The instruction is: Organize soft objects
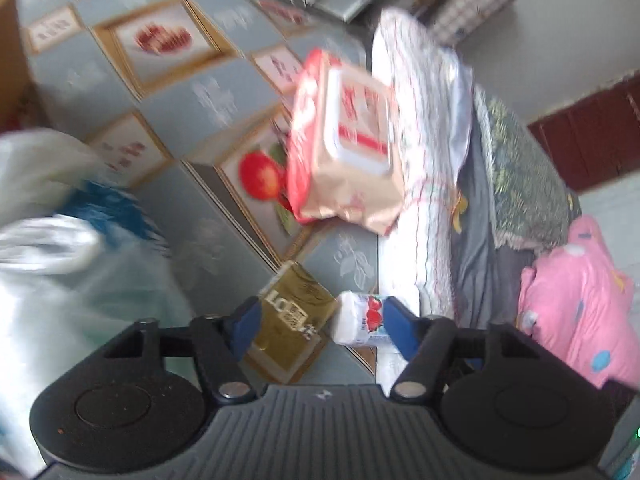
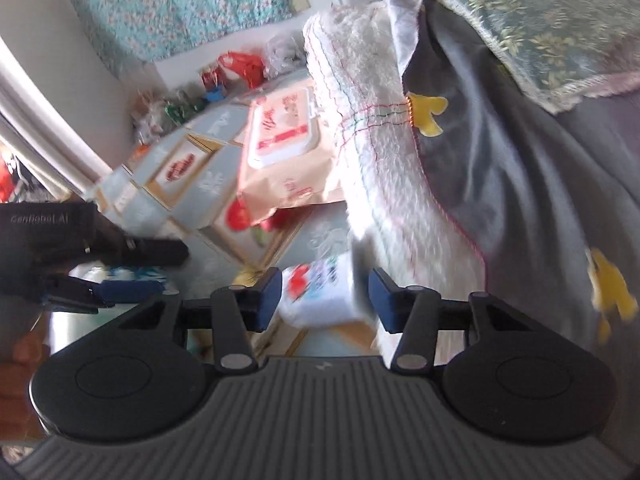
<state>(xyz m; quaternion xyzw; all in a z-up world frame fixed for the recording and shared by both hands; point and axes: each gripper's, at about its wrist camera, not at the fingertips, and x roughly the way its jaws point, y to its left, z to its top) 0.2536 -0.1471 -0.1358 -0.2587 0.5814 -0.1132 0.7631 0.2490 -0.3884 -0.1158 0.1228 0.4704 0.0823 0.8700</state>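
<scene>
Left gripper (image 1: 322, 328), right gripper (image 2: 322, 298): black ribbed bodies, round side discs, black linkage arms with silver pivot pins, blue finger pads (image 2: 267, 295), white lettering on housing

place: home | cues: folded bedding (image 1: 424, 184), patterned tablecloth (image 1: 192, 92)

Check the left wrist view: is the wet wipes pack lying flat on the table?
No: the wet wipes pack leans tilted against the folded white towel.
</scene>
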